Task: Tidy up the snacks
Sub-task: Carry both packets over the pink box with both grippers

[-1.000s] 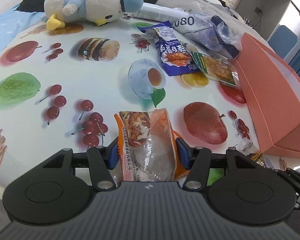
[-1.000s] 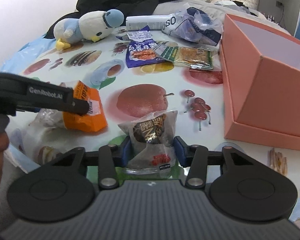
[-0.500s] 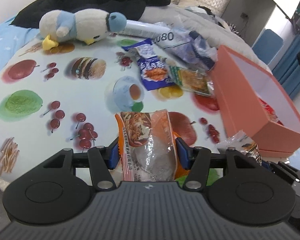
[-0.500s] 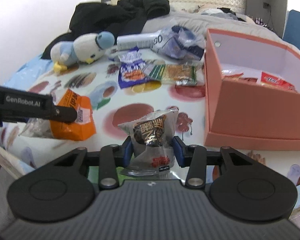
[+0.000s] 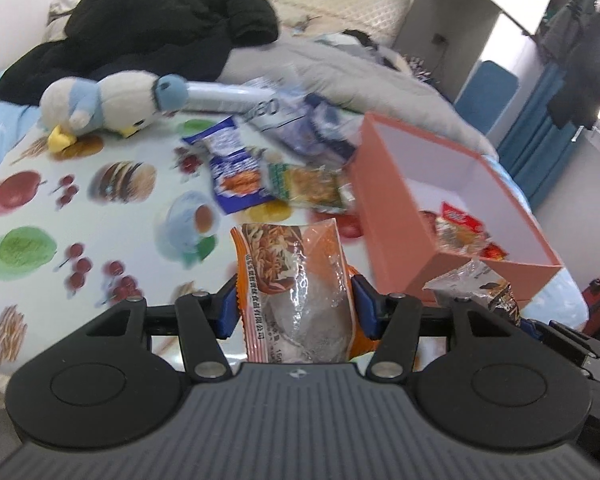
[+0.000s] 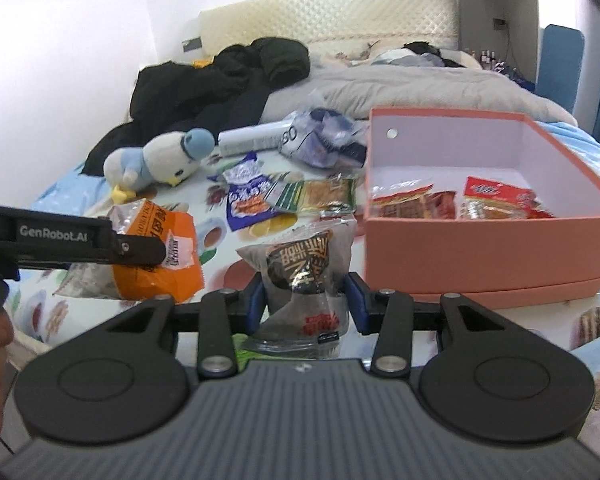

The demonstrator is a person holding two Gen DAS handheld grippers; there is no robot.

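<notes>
My left gripper [image 5: 294, 312] is shut on an orange snack bag [image 5: 296, 292] and holds it in the air above the fruit-print cloth; the bag also shows in the right wrist view [image 6: 160, 256]. My right gripper [image 6: 306, 298] is shut on a dark clear-ended snack bag [image 6: 304, 276], also lifted; it shows at the lower right of the left wrist view [image 5: 480, 284]. The open pink box [image 6: 480, 248] stands to the right with several red snack packs [image 6: 492, 198] inside. A blue snack bag [image 6: 246, 196] and a green-and-yellow pack [image 6: 320, 196] lie on the cloth.
A plush penguin [image 5: 104, 108] lies at the back left. A white tube [image 6: 256, 140] and a crumpled plastic bag [image 6: 328, 140] lie behind the snacks. Black clothes [image 6: 220, 80] and a grey blanket [image 6: 420, 88] are on the bed beyond.
Both grippers have risen with their bags still held, so the inside of the pink box and its red packs have come into view.
</notes>
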